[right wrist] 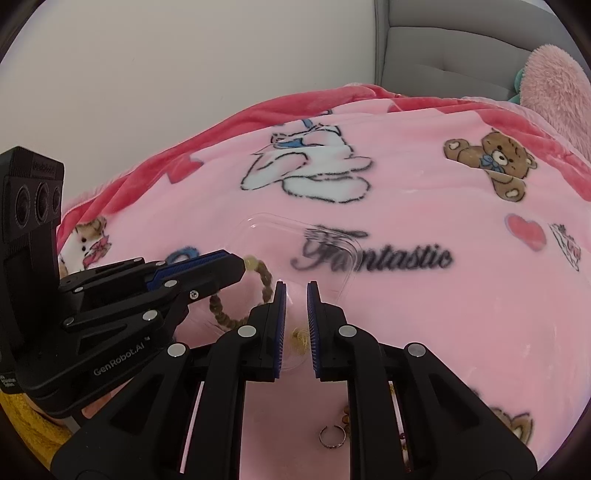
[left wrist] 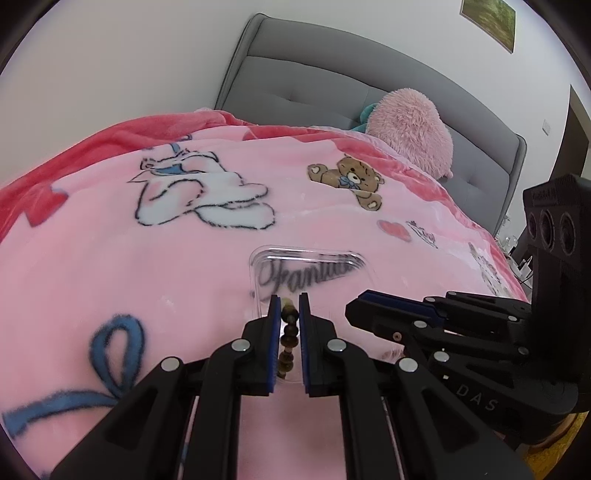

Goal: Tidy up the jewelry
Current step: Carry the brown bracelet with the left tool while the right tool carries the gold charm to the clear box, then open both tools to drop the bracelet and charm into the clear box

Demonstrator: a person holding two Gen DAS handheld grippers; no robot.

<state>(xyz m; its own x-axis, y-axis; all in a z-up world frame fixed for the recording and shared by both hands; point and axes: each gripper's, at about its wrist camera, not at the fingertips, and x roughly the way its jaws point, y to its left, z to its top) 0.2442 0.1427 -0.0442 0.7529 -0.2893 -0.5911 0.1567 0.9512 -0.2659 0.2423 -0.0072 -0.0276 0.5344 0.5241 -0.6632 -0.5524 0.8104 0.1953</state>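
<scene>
Now, left gripper [left wrist: 287, 306] level, pinching bead bracelet [right wrist: 236, 295] over clear tray [left wrist: 354, 260]

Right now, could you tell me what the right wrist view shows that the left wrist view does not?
Only the right wrist view shows a ring on the blanket and the beaded bracelet's whole loop hanging from the left tongs. Only the left wrist view shows a picture on the wall. Both show the bracelet, the clear tray and the teddy print.
</scene>
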